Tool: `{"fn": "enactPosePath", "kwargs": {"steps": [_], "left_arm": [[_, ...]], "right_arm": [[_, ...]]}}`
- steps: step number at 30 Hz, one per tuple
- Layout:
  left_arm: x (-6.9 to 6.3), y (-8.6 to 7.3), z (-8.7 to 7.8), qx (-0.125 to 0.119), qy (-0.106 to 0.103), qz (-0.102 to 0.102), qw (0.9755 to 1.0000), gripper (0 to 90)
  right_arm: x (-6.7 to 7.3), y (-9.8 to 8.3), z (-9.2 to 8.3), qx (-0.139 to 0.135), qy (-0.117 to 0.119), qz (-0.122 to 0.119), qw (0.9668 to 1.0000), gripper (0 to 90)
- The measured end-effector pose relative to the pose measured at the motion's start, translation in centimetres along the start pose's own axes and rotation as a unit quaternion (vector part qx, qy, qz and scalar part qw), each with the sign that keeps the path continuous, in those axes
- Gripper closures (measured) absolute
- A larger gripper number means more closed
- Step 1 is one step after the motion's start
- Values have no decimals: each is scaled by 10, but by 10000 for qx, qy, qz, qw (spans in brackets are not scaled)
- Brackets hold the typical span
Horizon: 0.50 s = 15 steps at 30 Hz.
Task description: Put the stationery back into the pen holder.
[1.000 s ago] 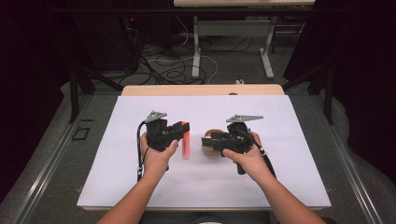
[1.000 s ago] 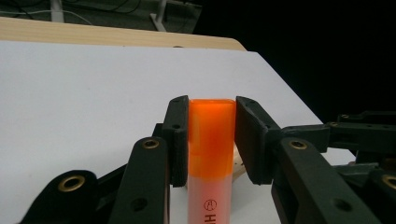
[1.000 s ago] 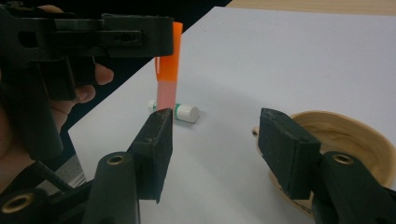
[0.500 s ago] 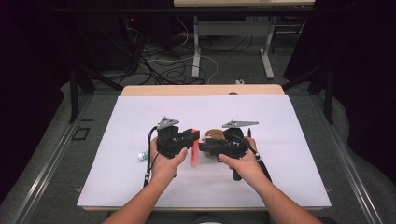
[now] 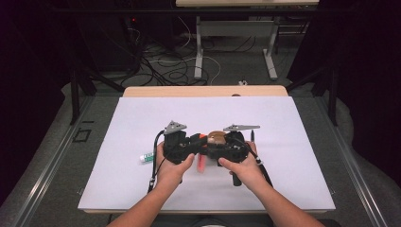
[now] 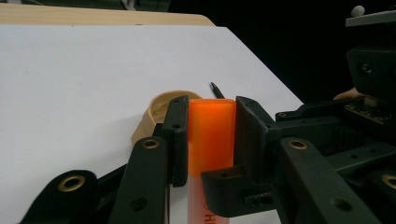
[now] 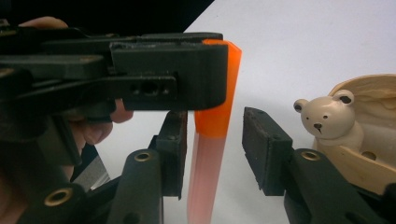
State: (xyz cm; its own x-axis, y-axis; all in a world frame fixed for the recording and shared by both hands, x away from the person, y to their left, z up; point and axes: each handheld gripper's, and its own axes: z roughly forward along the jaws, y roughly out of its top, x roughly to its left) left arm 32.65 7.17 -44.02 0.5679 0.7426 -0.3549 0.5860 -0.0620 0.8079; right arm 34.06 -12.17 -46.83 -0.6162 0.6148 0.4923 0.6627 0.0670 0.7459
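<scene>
The left gripper (image 6: 208, 140) gripped the orange marker's cap (image 6: 211, 135) above the surface (image 5: 142, 118) while the right gripper's (image 7: 212, 149) jaws had just been closing, not yet pinching, around its barrel (image 7: 205, 177), which I judged needed a firm squeeze before pulling apart.

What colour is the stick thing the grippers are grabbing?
The marker is bright orange, clearest in the left gripper view.

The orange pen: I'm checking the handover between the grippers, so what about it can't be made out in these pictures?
- Orange pen: printing near the bottom edge of the left gripper view is cut off, unreadable.
- Its lower end in the right gripper view is blurred and runs off the bottom edge.
- High view: the left gripper and right gripper cover most of it.
- Right gripper contact: one pad stands apart; the other's touch is unclear.
</scene>
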Motion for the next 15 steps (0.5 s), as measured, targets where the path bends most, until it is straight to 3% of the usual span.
{"fn": "enactPosePath", "kwargs": {"steps": [6,15], "left_arm": [[-3,-1,1,-10,-23,37,10000,669],[-2,-2,2,36,-34,3,10000,669]], "right_arm": [[-1,0,-1,-91,37,95,9999,670],[-1,-1,0,11,76,222,9997,737]]}}
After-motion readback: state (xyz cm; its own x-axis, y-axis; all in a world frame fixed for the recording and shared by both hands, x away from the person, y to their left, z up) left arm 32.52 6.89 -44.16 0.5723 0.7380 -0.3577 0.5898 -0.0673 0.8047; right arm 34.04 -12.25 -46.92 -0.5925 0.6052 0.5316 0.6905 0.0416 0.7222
